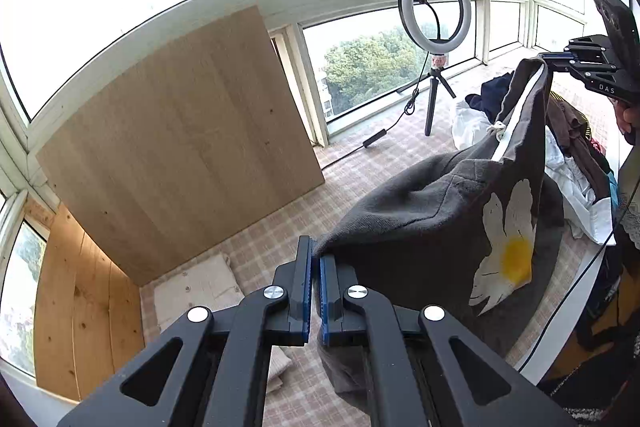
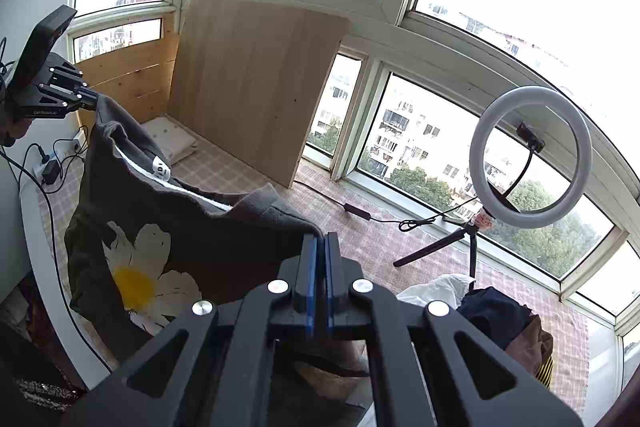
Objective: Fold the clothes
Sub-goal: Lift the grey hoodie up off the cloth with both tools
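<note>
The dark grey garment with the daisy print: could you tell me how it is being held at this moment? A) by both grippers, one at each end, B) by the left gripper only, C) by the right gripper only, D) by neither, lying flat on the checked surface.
A: the dark grey garment hangs stretched between the left gripper and the right gripper, each shut on an edge of it.

We had one fisheye on each gripper, looking forward along its two fingers, so the left gripper [image 1: 315, 259] and right gripper [image 2: 322, 239] filled the bottom of their own views at close range. Each camera faced the windows and caught the other gripper at its outer edge. Both shared the dark daisy garment [image 1: 440, 219], the ring light [image 1: 436, 11] and the leaning wooden board [image 1: 180, 147].
</note>
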A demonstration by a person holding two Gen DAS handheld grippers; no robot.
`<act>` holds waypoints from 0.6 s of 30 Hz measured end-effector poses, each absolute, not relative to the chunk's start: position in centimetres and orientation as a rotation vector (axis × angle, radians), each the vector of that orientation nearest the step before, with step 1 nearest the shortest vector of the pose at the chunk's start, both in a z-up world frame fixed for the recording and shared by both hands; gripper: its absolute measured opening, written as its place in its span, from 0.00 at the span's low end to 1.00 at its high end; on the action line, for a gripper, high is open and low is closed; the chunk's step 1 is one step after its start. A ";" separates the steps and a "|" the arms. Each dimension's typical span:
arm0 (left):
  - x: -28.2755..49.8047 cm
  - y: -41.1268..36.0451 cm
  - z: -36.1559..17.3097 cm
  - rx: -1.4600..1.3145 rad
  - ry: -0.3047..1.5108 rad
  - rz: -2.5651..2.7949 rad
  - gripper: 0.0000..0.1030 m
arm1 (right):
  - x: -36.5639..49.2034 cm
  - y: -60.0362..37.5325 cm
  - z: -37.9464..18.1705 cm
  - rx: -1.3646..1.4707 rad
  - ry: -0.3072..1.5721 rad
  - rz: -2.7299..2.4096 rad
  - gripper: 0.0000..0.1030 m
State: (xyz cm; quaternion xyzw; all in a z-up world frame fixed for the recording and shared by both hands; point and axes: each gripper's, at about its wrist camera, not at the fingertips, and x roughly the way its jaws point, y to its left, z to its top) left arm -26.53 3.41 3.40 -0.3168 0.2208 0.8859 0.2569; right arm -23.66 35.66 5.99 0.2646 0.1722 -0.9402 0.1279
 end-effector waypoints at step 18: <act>-15.3 -2.2 34.2 -0.127 0.621 2.661 0.03 | -8.3 28.5 36.3 0.012 0.734 -3.213 0.03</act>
